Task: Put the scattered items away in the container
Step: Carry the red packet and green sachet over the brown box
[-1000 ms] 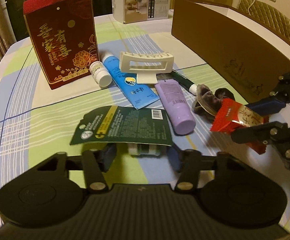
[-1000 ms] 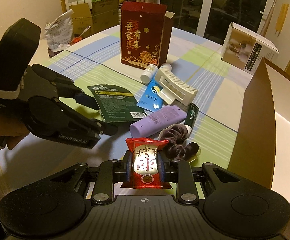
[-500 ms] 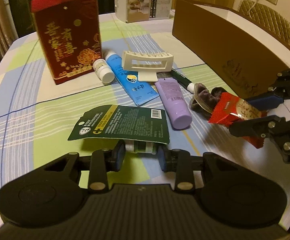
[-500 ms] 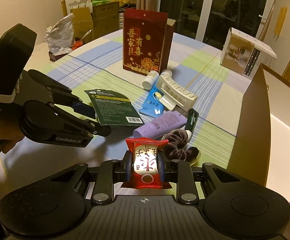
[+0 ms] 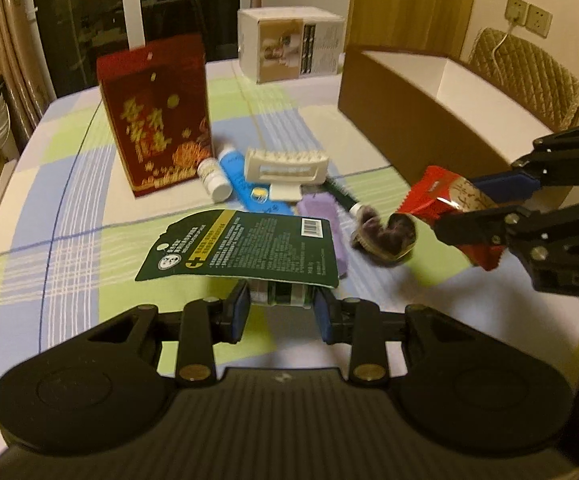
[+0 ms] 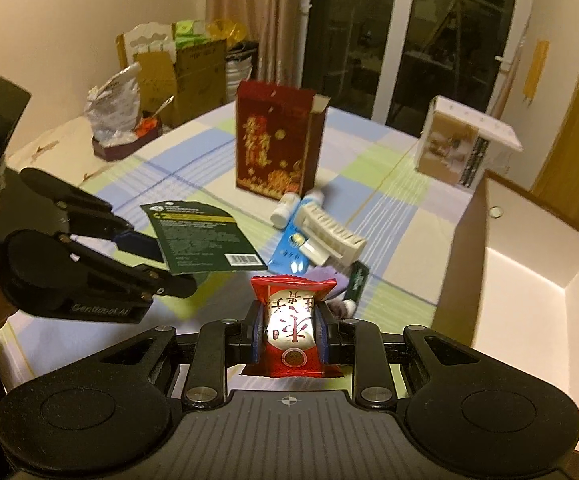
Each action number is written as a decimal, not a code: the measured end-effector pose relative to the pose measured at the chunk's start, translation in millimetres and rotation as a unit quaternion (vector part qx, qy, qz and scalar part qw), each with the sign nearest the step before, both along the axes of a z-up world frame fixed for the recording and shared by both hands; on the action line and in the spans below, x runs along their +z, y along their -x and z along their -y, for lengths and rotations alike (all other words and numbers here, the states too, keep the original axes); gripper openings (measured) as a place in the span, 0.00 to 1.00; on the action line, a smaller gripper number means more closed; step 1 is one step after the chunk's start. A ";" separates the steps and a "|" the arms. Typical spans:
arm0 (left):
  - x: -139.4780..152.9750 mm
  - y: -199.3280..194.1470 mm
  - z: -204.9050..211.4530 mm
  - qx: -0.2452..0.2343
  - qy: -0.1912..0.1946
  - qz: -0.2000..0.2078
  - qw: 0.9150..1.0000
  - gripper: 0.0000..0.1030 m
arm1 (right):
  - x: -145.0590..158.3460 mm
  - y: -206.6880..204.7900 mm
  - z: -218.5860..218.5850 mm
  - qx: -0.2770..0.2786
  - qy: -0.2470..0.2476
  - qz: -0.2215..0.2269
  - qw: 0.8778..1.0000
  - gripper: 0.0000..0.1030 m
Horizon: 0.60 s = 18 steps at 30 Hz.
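Observation:
My left gripper (image 5: 280,307) is shut on a dark green carded packet (image 5: 245,246), held clear of the tablecloth; the same packet (image 6: 201,240) and left gripper (image 6: 161,264) show at the left of the right wrist view. My right gripper (image 6: 288,330) is shut on a red snack packet (image 6: 291,328), also lifted; the snack packet (image 5: 447,210) appears at the right of the left wrist view. The brown box (image 5: 421,120) with a white inside (image 6: 529,280) stands open at the right. On the cloth lie a purple tube (image 5: 321,216), a blue tube (image 5: 249,188), a white bottle (image 5: 213,178), a cream hair clip (image 5: 285,166) and a dark scrunchie (image 5: 385,234).
A tall red gift box (image 5: 157,116) stands upright behind the loose items. A white carton (image 5: 289,50) sits at the table's far edge. A dark green pen-like tube (image 5: 339,196) lies by the scrunchie. Cardboard boxes and a foil bag (image 6: 113,108) crowd a side surface.
The left gripper's jaws closed on the green packet and lifted it off the cloth. The right gripper rose with the red snack packet, so the brown box's inside now shows.

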State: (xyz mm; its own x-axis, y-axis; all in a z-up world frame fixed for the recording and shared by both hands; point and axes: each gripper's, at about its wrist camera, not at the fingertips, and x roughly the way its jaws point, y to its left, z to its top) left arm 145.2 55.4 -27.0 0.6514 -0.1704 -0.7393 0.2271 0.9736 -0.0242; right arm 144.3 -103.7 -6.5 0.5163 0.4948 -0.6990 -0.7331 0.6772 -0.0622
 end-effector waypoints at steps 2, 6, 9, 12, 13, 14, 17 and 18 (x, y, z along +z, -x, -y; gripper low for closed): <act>10.3 2.1 6.4 -0.006 0.000 0.007 1.000 0.28 | 8.7 0.1 7.3 -0.010 -0.008 0.004 1.000 0.28; 29.7 2.1 23.6 -0.022 -0.002 0.022 1.000 0.28 | 26.8 -1.3 25.7 -0.032 -0.018 0.015 0.999 0.28; 42.4 -0.1 39.5 -0.034 0.003 0.031 0.999 0.28 | 38.5 -2.9 44.6 -0.053 -0.022 0.025 0.998 0.28; 54.1 -2.7 59.2 -0.052 0.006 0.041 0.998 0.28 | 49.3 -6.3 66.3 -0.075 -0.022 0.035 0.996 0.28; 57.9 -3.8 66.6 -0.059 0.006 0.044 0.997 0.28 | 52.7 -7.6 73.5 -0.083 -0.022 0.038 0.996 0.28; 61.2 -4.8 73.7 -0.065 0.007 0.047 0.997 0.28 | 55.7 -9.4 81.3 -0.091 -0.021 0.041 0.995 0.28; 69.5 -9.6 95.5 -0.084 0.010 0.053 0.995 0.28 | 63.0 -16.1 105.6 -0.116 -0.020 0.046 0.992 0.28; 71.8 -11.5 103.5 -0.091 0.010 0.055 0.994 0.28 | 64.6 -18.1 113.4 -0.124 -0.020 0.047 0.991 0.28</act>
State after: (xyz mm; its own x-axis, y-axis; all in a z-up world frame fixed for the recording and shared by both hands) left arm 156.7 -48.0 44.8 0.6847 -0.3067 -0.6612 0.4021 0.9156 -0.0083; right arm 162.4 -217.1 58.1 0.6873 0.3705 -0.6248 -0.5362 0.8391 -0.0923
